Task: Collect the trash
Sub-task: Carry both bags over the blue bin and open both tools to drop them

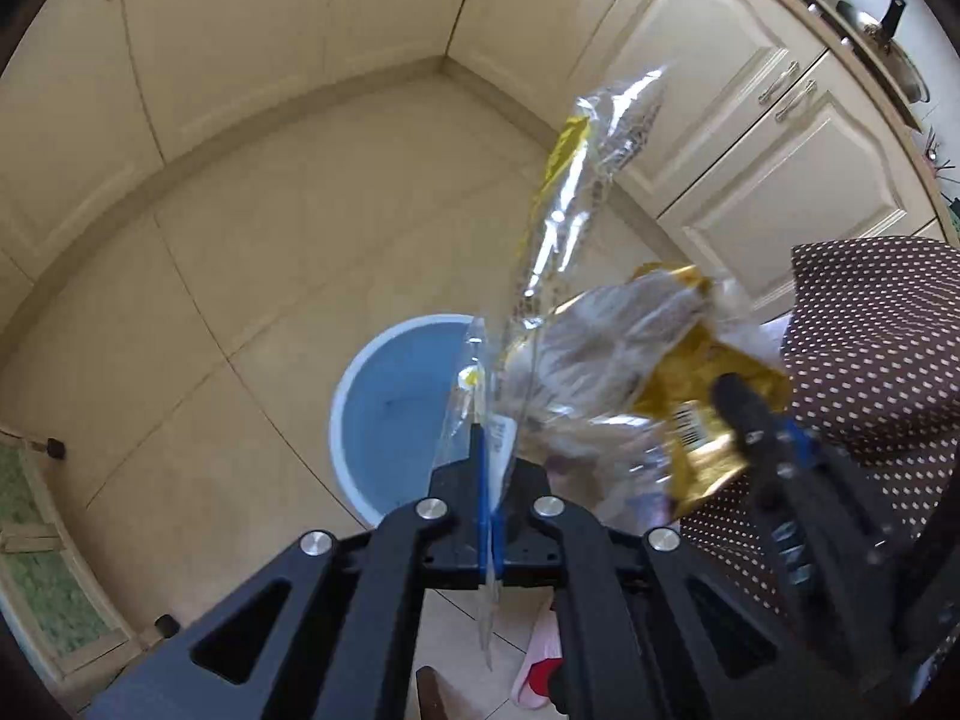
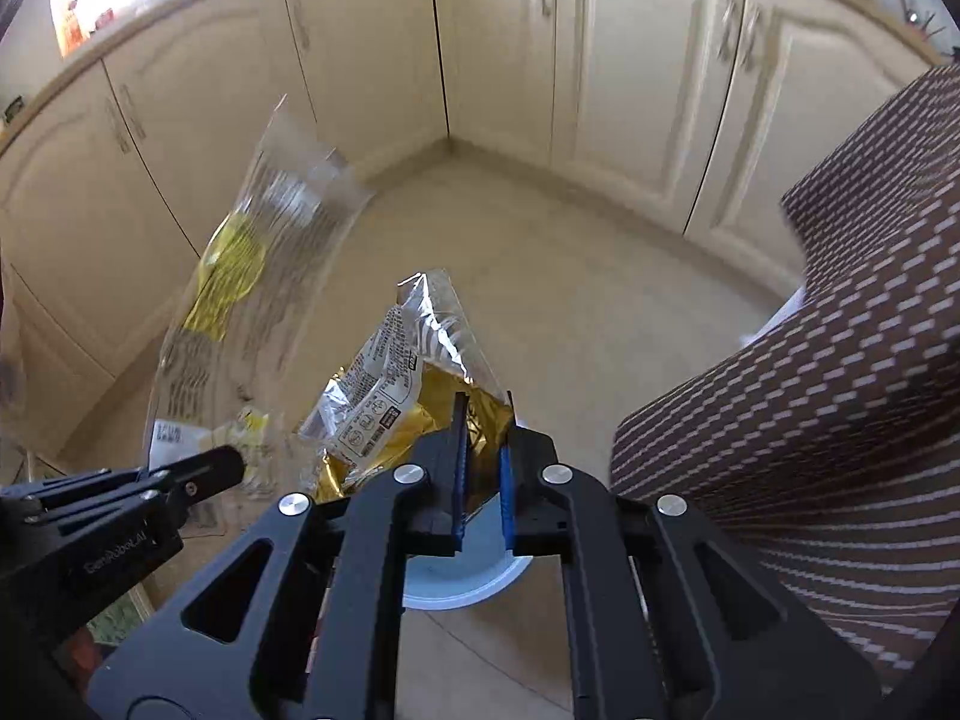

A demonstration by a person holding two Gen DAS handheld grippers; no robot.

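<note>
Wrappers hang over the blue bin (image 1: 390, 414); left gripper (image 1: 487, 450) pinches the clear wrapper (image 1: 558, 204), right gripper (image 2: 483, 450) clamps the gold wrapper (image 2: 384, 396); dotted tablecloth (image 2: 840, 372) crowds the right.

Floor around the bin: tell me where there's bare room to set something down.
Bare tile lies between the blue bin and the corner cabinets. It is crowded near the dotted cloth, where both grippers hold the clear wrapper and gold wrapper.

Left gripper (image 1: 487, 468) clamped; right gripper (image 2: 483, 468) seemingly ajar.
</note>
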